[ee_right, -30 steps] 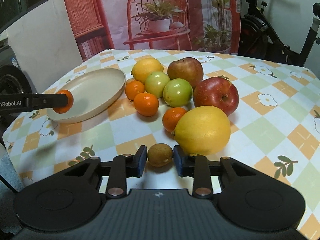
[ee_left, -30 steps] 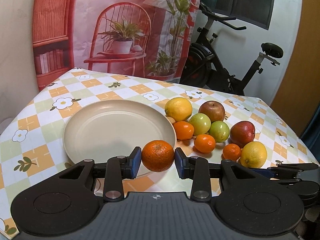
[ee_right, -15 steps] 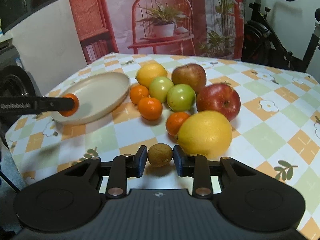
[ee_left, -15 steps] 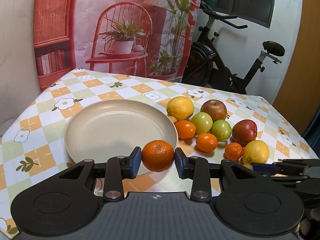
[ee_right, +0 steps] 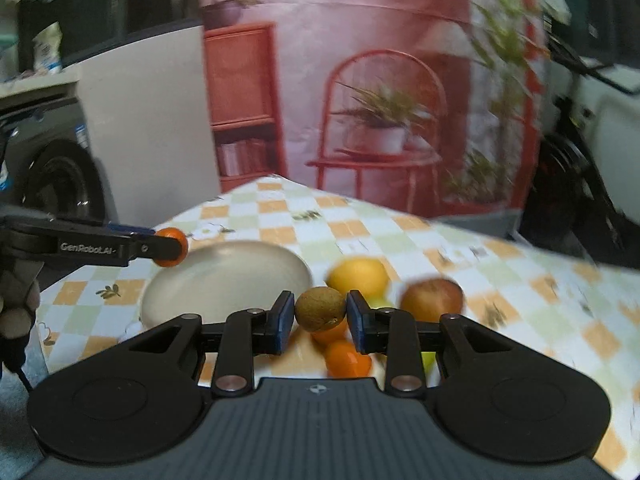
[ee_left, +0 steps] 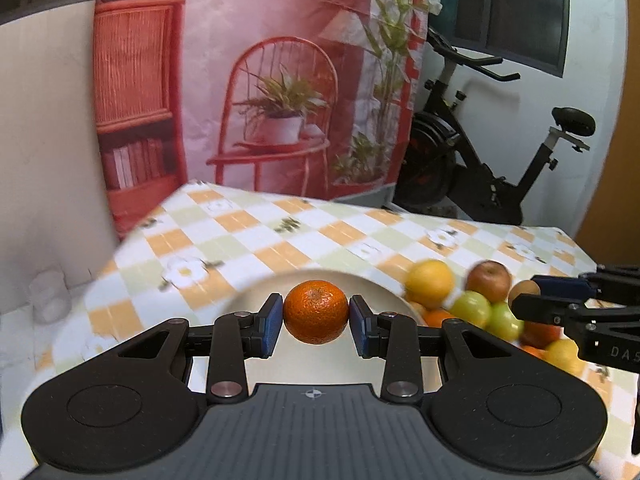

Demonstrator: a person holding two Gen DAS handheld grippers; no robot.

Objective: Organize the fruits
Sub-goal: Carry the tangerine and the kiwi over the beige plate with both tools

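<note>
My left gripper (ee_left: 316,317) is shut on an orange mandarin (ee_left: 316,312), held in the air over the near rim of the cream plate (ee_left: 394,296). My right gripper (ee_right: 320,314) is shut on a small brown round fruit (ee_right: 321,308), raised above the fruit pile beside the plate (ee_right: 228,276). In the left wrist view the right gripper (ee_left: 528,294) enters from the right with the brown fruit (ee_left: 525,289). The left gripper (ee_right: 172,246) with its mandarin (ee_right: 171,247) shows at the left of the right wrist view. A lemon (ee_left: 430,284), red apples (ee_left: 489,276), green apples (ee_left: 472,307) and mandarins (ee_right: 347,358) lie on the table.
The table wears a checkered floral cloth (ee_left: 280,240). A white panel (ee_left: 48,200) stands to the left, a printed backdrop (ee_left: 280,80) behind, and an exercise bike (ee_left: 500,160) at the back right. A person's hand (ee_right: 16,308) holds the left gripper.
Both grippers have risen from the table with their fruits and swung toward the plate; the brown fruit now hangs above the pile. The views are motion-blurred.
</note>
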